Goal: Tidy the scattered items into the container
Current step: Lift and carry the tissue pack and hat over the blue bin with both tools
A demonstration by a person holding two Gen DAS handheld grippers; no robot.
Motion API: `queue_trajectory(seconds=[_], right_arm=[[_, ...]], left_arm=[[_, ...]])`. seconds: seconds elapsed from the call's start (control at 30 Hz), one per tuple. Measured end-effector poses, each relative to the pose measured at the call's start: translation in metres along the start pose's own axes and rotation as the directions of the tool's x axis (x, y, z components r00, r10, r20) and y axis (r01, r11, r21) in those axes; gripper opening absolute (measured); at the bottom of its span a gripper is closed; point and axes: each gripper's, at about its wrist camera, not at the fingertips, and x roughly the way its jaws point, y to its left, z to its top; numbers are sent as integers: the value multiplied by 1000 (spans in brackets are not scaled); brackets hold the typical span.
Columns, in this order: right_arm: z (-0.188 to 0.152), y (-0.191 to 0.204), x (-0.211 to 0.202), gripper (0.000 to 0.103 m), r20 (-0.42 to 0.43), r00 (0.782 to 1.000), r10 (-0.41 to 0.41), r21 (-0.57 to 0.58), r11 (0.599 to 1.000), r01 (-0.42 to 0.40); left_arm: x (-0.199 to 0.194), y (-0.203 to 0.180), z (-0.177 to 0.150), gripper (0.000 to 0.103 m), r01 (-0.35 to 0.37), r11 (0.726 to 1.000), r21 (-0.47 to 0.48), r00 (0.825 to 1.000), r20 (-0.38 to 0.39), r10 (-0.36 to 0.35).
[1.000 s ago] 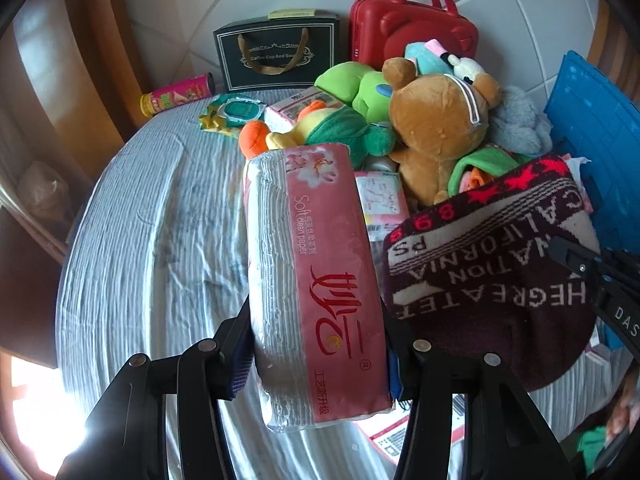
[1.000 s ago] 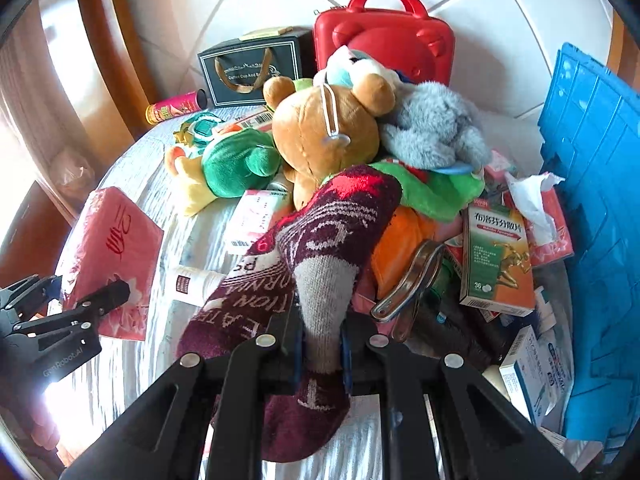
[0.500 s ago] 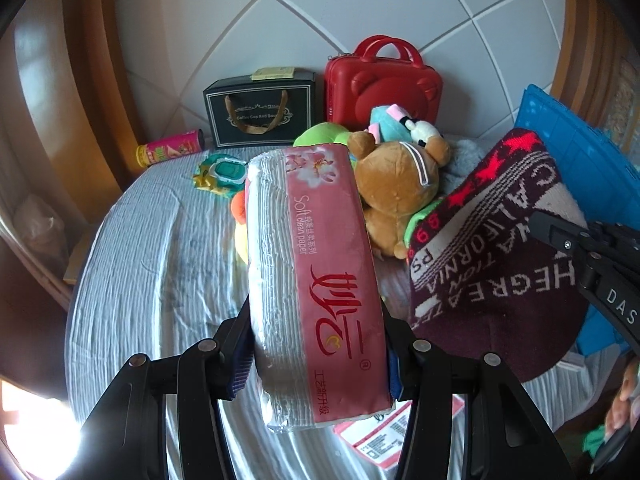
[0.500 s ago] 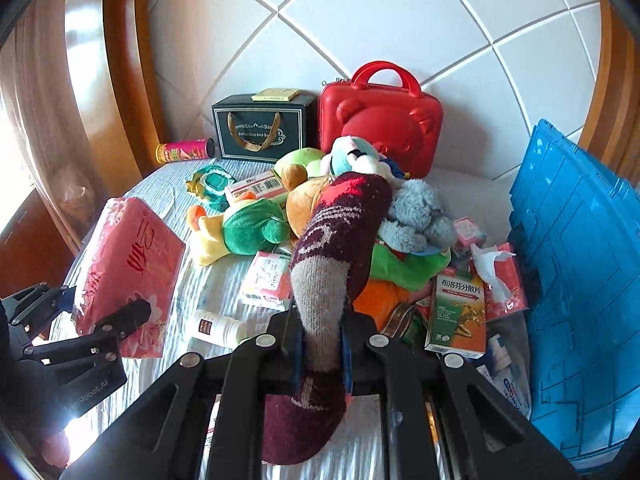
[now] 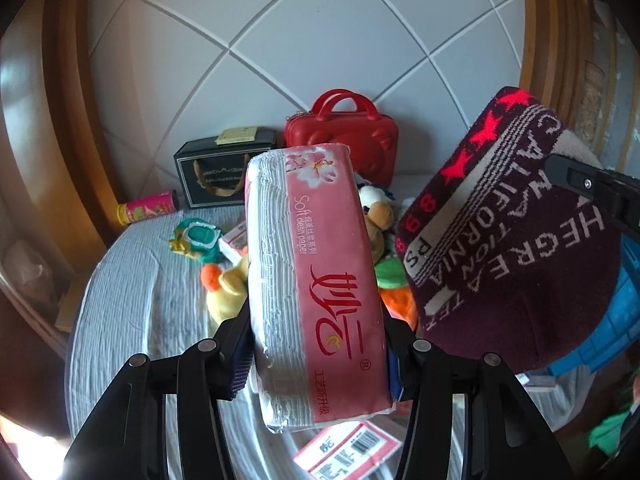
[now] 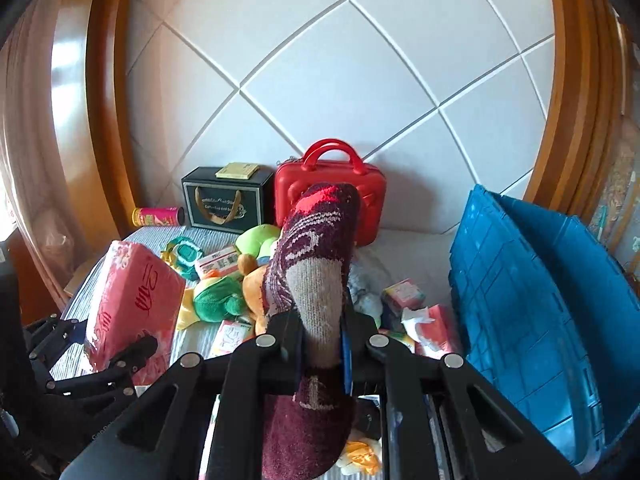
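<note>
My left gripper (image 5: 316,354) is shut on a pink tissue pack (image 5: 316,280) and holds it up above the bed. The pack also shows at the left in the right wrist view (image 6: 128,304). My right gripper (image 6: 320,344) is shut on a maroon sock (image 6: 316,280) with grey lettering, held high; the sock fills the right of the left wrist view (image 5: 512,256). The blue crate (image 6: 552,312) stands open at the right. Plush toys (image 6: 224,296) and small boxes (image 6: 402,294) lie scattered on the bed below.
A red case (image 6: 332,188), a black gift box (image 6: 224,200) and a pink can (image 6: 158,216) stand against the white padded headboard. A red-and-white box (image 5: 344,454) lies near the bed's front edge. Wooden frame on both sides.
Both grippers have risen well above the bed with the tissue pack and the sock still held. The toys now look smaller and lower, and the crate's open inside shows.
</note>
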Motion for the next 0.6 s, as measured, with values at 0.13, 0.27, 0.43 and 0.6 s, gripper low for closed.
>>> queue_trajectory(seconds=[0.13,0.27,0.43,0.6], right_arm=[[21,-67,-31,14,88,995,-45,37,998,41],[36,-155,-72,14,189,976,-105,45,994,98],[42,-274,-113,14,252,955,-157,7,987,161],[25,-377,-119,14,211,957,-197,-20,979,205]], left_arm=[[0,-56,24,51,19,999,32,999,41,-20],[-5,-139,51,51,42,998,51,992,113,-48],[-22,-268,84,51,90,995,40,978,185,-96],[-25,-388,106,51,138,987,79,977,153,-149]])
